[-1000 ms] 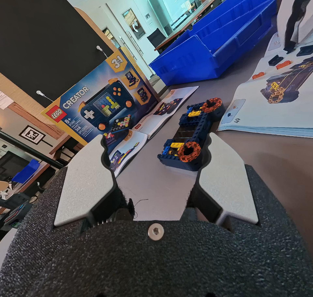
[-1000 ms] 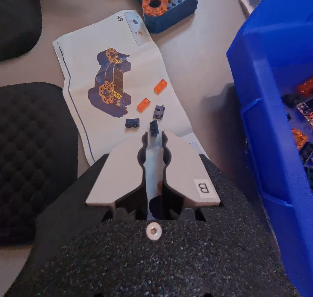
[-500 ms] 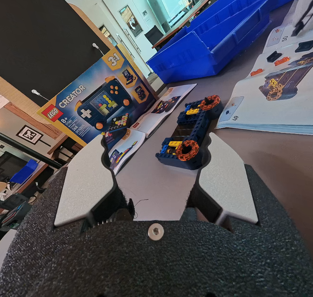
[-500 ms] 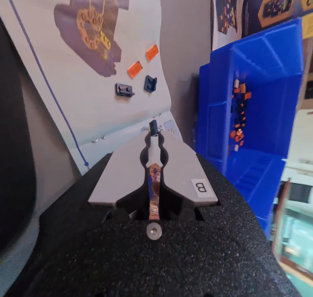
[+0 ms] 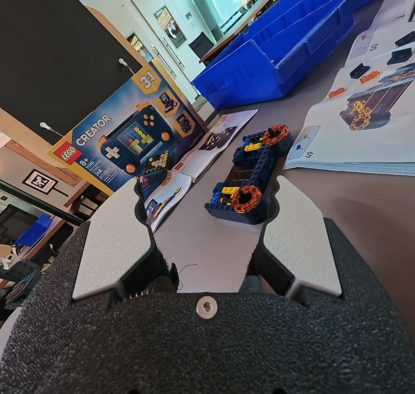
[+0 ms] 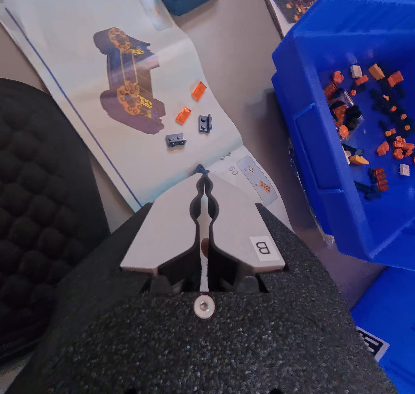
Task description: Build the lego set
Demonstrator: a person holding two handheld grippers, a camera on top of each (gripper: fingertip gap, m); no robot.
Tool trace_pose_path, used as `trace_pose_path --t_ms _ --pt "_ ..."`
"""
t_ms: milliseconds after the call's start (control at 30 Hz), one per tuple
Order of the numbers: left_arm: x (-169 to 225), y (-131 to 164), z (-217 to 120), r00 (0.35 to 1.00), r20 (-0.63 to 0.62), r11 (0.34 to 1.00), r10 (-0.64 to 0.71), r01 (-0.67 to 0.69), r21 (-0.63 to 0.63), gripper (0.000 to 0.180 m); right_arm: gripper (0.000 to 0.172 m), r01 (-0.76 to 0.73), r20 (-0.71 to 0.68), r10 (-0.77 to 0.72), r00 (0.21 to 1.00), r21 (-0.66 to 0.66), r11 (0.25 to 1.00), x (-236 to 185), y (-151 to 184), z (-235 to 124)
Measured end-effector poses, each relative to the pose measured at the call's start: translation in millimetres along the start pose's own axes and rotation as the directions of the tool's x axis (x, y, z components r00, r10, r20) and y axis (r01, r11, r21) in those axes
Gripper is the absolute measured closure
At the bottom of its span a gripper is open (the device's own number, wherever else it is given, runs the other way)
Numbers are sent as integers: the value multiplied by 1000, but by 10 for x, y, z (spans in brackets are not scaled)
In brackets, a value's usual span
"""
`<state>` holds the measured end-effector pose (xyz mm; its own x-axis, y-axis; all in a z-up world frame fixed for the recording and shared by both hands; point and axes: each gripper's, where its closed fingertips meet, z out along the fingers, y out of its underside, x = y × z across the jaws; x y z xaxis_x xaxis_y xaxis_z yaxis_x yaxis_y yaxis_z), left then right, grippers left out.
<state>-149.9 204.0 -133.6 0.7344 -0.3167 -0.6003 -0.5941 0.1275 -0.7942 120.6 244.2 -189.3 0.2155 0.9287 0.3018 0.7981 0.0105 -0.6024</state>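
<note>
Right jaws pinch a dark blue piece [image 6: 201,170]; left gape; blue bin [image 6: 314,136] holds loose bricks [image 6: 379,123]

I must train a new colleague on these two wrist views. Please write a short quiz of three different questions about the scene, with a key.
1. True or false: the left gripper is wide open and grips nothing.
2. What does the right gripper pinch at its fingertips? A) a small dark blue piece B) an orange tile C) a page corner
3. How many loose orange tiles lie on the open instruction booklet in the right wrist view?

Key:
1. True; the dark blue brick model lies ahead, unheld.
2. A
3. Two: one, another.
</note>
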Motion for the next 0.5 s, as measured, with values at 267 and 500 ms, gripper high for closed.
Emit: trace_pose_path --t_ms 267,500 --pt "6 11 0 1000 -4 1000 -5 5 -3 75 165 -276 77 279 957 538 796 257 -682 -177" --pt "-22 1 -11 1000 7 1000 -16 16 7 77 136 -336 234 245 941 743 579 176 -1012 -234"
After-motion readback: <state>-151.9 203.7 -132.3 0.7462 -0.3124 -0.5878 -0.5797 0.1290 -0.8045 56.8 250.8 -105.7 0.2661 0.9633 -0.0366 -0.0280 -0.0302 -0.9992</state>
